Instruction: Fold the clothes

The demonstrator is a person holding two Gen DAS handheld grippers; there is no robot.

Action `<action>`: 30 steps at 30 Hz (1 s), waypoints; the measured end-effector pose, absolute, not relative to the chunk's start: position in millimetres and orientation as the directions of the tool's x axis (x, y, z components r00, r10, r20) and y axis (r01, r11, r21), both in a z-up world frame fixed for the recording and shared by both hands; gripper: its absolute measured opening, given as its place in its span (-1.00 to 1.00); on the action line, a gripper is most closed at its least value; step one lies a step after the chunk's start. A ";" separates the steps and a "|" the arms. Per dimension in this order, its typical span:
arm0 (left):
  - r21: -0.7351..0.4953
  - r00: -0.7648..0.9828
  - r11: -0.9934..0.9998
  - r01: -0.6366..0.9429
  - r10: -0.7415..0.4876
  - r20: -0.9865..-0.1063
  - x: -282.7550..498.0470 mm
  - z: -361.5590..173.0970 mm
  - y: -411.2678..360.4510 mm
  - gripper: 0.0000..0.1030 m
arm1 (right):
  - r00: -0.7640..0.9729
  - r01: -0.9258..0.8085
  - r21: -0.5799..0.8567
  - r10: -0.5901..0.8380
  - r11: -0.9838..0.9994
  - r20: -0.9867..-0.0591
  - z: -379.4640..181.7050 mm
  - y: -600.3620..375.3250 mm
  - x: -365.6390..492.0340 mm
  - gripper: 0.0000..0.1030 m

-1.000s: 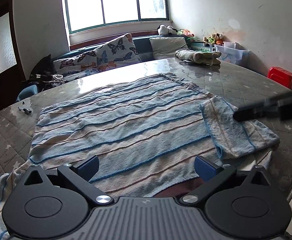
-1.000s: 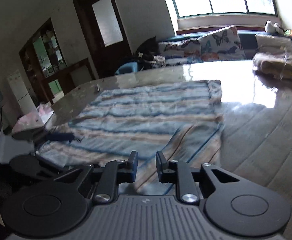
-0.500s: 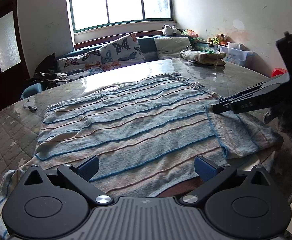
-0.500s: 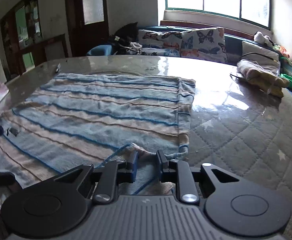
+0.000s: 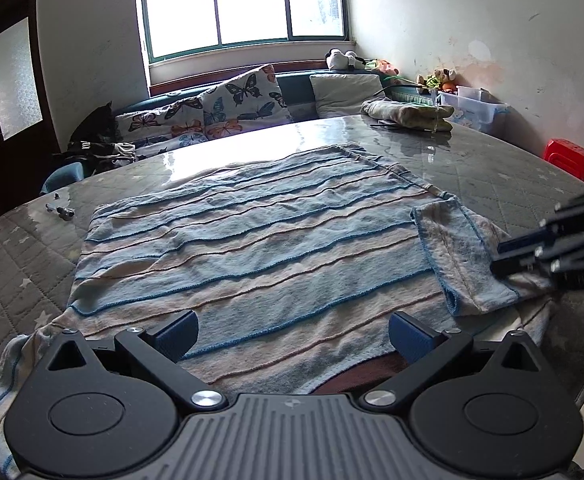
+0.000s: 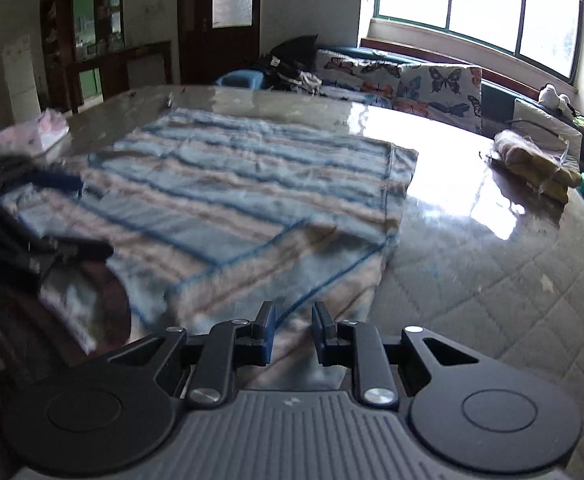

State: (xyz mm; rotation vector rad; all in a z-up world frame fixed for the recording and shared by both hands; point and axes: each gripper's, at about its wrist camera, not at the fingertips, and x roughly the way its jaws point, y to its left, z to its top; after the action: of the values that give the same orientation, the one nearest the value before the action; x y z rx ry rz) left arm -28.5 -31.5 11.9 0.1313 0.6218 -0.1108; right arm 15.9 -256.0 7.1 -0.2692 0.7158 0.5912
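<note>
We hold our left gripper (image 5: 293,334) low over the near edge of the striped towel (image 5: 248,248), its blue-padded jaws spread wide with nothing between them. The towel lies flat across the middle of the round quilted table (image 5: 523,176), blue and beige bands running from nine to three o'clock, with its near hem hanging over the table edge at about six o'clock. At three o'clock a corner of the towel is folded back onto itself, and our right gripper (image 5: 503,258) reaches in there from the right, its tips at that folded flap.

From the right wrist view, our right gripper (image 6: 293,332) shows a narrow gap between its pads, and towel fabric runs under and between them; the view is blurred, so we cannot tell whether the pads pinch the cloth. The towel (image 6: 252,200) spreads away toward eleven o'clock, and our left gripper (image 6: 56,216) shows as a dark blurred shape at nine o'clock.

A folded beige cloth (image 5: 407,114) rests on the table at one o'clock, well apart from the towel. Butterfly-print cushions (image 5: 228,108) line the bench at twelve o'clock beneath the window (image 5: 244,4). A red stool (image 5: 571,158) stands beyond the table at two o'clock. We can read no writing or brand marks anywhere.
</note>
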 end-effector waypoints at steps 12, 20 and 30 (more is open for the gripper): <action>0.092 0.810 0.992 0.089 -0.018 -0.586 -35.6 15.3 -17.0 1.00 | 0.588 -0.611 0.012 0.463 0.792 -0.663 12.4 -258.1 -2.3 -0.61; 0.089 0.809 0.995 0.038 0.022 -0.587 -41.7 16.4 -3.0 1.00 | 0.555 -0.674 0.007 0.513 0.739 -0.655 12.2 -228.8 11.7 -0.43; 0.095 0.788 0.964 -0.247 0.257 -0.560 -65.7 23.5 61.8 1.00 | 0.528 -0.718 -0.011 0.533 0.696 -0.662 11.0 -200.7 26.1 -0.35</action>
State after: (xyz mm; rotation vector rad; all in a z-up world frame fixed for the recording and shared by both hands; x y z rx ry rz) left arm -65.7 61.8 23.5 0.0174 0.6052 0.2717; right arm 26.1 -200.7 11.0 -0.2991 0.6787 0.7603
